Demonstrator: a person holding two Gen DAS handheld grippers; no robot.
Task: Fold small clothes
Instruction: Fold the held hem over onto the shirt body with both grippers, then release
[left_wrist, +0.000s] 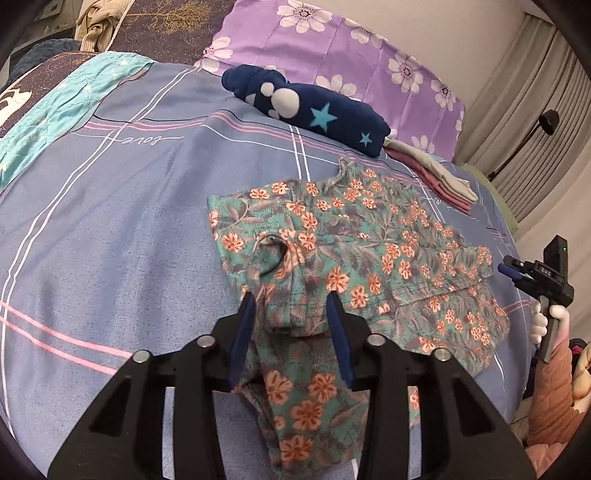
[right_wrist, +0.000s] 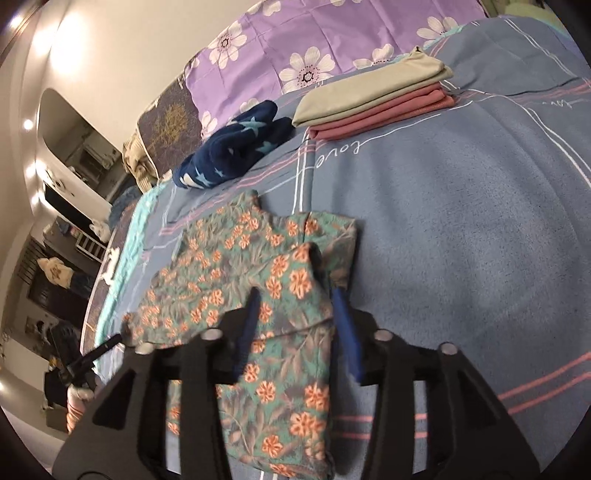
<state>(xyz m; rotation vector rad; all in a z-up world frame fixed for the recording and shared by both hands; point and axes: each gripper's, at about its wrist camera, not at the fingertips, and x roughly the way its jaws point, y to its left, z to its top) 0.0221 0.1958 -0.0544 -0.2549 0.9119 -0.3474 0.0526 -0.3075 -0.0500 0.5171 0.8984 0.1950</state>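
Note:
A small green garment with orange flowers (left_wrist: 354, 236) lies spread on the blue bed cover (left_wrist: 122, 206), partly folded over itself. My left gripper (left_wrist: 291, 299) is open, its blue pads on either side of a folded edge at the garment's near end. In the right wrist view the same garment (right_wrist: 221, 280) lies ahead, and my right gripper (right_wrist: 297, 295) is open over its raised near corner. The right gripper also shows at the far right of the left wrist view (left_wrist: 508, 266), beside the garment's edge.
A rolled navy star-print garment (left_wrist: 314, 107) and a folded stack of beige and pink clothes (right_wrist: 376, 99) lie at the far side by a purple flowered pillow (left_wrist: 343, 48). A teal cloth (left_wrist: 48, 110) lies at the left. Curtains (left_wrist: 528, 122) hang at the right.

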